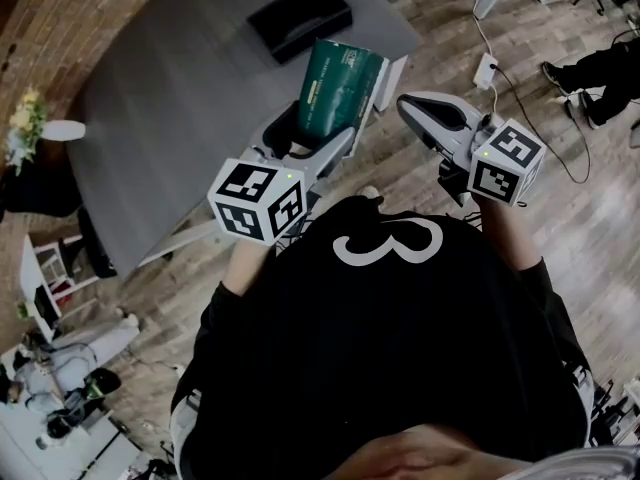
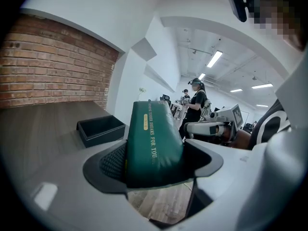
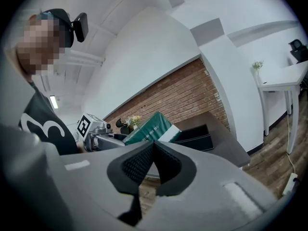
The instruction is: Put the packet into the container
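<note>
1. The left gripper (image 1: 305, 146) pinches the lower end of the green packet (image 1: 338, 88). The packet stands in the air with its long axis running roughly 6 to 12 o'clock, free end up.
2. The right gripper (image 1: 425, 108) has its jaws pressed together on nothing and sits at the packet's 3 o'clock.
3. The black container (image 1: 300, 18) rests on the grey table (image 1: 170, 118) at about 12 o'clock from the left gripper, well apart. The left gripper carries the packet, so the reach is probably straight ahead.
</note>
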